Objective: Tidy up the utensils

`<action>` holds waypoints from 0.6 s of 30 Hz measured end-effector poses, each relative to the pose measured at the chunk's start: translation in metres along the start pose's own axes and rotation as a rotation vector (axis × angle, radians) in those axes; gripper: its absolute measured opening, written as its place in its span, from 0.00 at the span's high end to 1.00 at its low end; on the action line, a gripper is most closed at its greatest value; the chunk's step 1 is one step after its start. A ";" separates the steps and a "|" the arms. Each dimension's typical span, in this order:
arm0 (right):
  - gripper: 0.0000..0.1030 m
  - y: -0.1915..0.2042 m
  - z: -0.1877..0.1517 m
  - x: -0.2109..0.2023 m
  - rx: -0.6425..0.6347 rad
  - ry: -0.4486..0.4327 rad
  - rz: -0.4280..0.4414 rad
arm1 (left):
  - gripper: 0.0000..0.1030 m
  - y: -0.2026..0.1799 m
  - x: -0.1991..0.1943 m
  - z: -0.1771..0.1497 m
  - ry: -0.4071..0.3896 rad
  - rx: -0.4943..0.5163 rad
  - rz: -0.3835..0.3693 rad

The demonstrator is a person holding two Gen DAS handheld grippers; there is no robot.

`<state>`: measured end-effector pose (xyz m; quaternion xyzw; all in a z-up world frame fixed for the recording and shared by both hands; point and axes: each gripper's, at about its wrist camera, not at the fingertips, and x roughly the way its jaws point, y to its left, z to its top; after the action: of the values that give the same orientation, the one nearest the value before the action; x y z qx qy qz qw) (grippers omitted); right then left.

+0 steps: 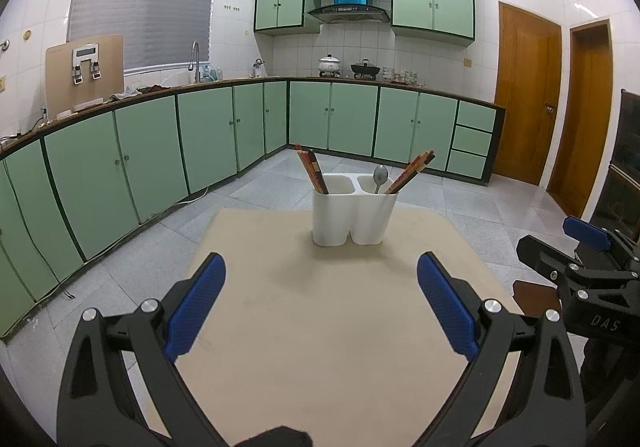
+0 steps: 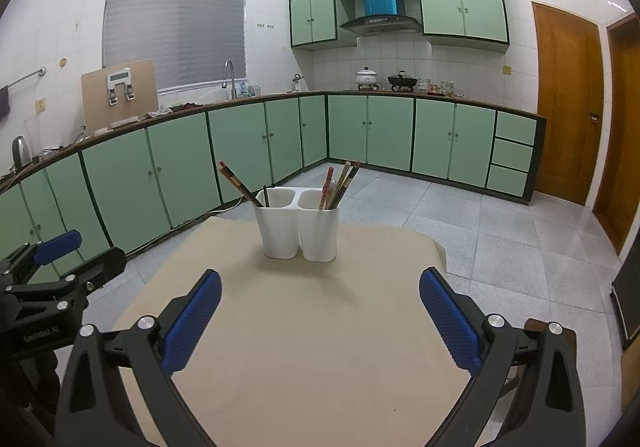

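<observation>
Work surface: a table (image 1: 304, 327) covered edge to edge by a beige cloth (image 2: 312, 347), plain, with a few faint smudges. The table's far corners look rounded, and grey tiled floor (image 1: 460, 207) surrounds it on the far side and both flanks.

Only one item stands directly on my cloth: a white two-compartment utensil holder (image 1: 354, 217), upright, near the far edge and roughly centred between the left and right sides. Its base sits flat on the cloth and casts a soft shadow toward me. The near part of the cloth shows bare fabric.
</observation>
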<state>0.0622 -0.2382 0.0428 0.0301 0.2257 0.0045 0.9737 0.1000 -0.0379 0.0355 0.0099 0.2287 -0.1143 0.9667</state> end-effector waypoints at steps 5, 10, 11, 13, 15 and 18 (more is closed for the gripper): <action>0.05 0.000 0.000 0.000 -0.001 0.003 -0.001 | 0.09 0.000 0.000 0.000 0.000 0.000 -0.001; 0.05 0.001 0.000 0.001 0.000 0.007 -0.001 | 0.09 0.000 0.000 0.000 0.000 0.002 -0.001; 0.05 0.001 0.000 0.001 -0.001 0.006 -0.001 | 0.09 0.000 0.000 0.000 0.000 0.002 0.000; 0.05 0.001 0.000 0.002 -0.003 0.007 -0.002 | 0.09 0.000 0.000 0.000 0.001 0.001 -0.001; 0.05 0.002 0.000 0.002 -0.003 0.007 -0.001 | 0.09 0.000 0.000 0.000 0.000 0.000 -0.001; 0.05 0.002 -0.001 0.002 -0.006 0.008 -0.001 | 0.09 0.000 0.000 0.000 0.001 0.000 -0.001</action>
<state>0.0639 -0.2357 0.0411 0.0271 0.2297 0.0048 0.9729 0.1000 -0.0381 0.0352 0.0099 0.2291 -0.1147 0.9666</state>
